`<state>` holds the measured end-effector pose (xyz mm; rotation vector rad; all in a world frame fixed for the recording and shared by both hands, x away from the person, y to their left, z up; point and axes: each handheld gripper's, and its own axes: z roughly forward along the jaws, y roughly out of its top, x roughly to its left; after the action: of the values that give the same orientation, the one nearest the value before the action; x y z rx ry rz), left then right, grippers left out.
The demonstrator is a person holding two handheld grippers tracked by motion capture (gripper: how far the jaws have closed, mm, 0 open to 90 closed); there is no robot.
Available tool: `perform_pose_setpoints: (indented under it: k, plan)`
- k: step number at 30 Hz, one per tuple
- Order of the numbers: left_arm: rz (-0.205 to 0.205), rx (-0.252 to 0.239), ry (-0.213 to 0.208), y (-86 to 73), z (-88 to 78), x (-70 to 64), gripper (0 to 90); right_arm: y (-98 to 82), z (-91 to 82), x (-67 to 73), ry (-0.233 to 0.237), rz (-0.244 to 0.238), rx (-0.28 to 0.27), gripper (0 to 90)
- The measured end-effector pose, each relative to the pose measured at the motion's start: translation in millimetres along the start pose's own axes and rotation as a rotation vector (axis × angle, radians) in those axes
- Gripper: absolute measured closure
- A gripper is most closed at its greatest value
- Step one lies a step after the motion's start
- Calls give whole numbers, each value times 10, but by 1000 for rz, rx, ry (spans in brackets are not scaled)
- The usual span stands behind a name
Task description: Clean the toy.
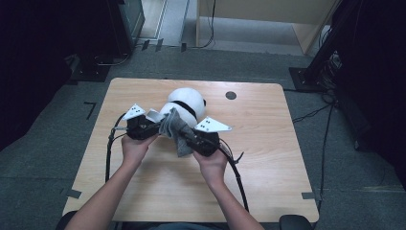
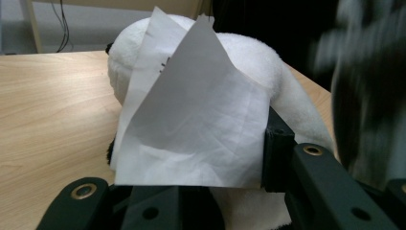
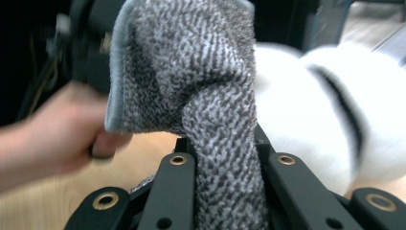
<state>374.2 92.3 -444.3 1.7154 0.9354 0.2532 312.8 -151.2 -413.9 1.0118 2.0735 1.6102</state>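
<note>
A white plush toy [image 1: 187, 98] with a black band lies at the middle of the wooden table [image 1: 268, 158]. My left gripper [image 1: 154, 125] is at the toy's left side, shut on a creased white paper tag [image 2: 191, 120] that stands up in front of the plush toy [image 2: 249, 52]. My right gripper [image 1: 191, 139] is just right of it, shut on a grey knitted cloth [image 3: 191, 72] that rises between the jaws and flops over. In the high view the cloth [image 1: 174, 128] hangs between the two grippers, against the toy's near side.
A small dark round hole [image 1: 231, 95] sits in the table behind and to the right of the toy. Black cables [image 1: 109, 148] trail from both grippers toward the near edge. Dark stands and wires surround the table on the floor.
</note>
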Motion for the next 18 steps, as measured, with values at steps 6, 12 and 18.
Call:
perform_pose_setpoints:
  k: [6, 12, 18]
  plan:
    - [3, -2, -29, 6, 24, -99, 673, 34, 123, -69, -66, 5, 43, 799]
    - [-28, 10, -18, -16, 29, -58, 677, -118, 251, 42, -44, -45, 98, 800]
    - [-32, 20, -8, -30, 31, -37, 687, -255, 348, 114, -22, -50, 121, 802]
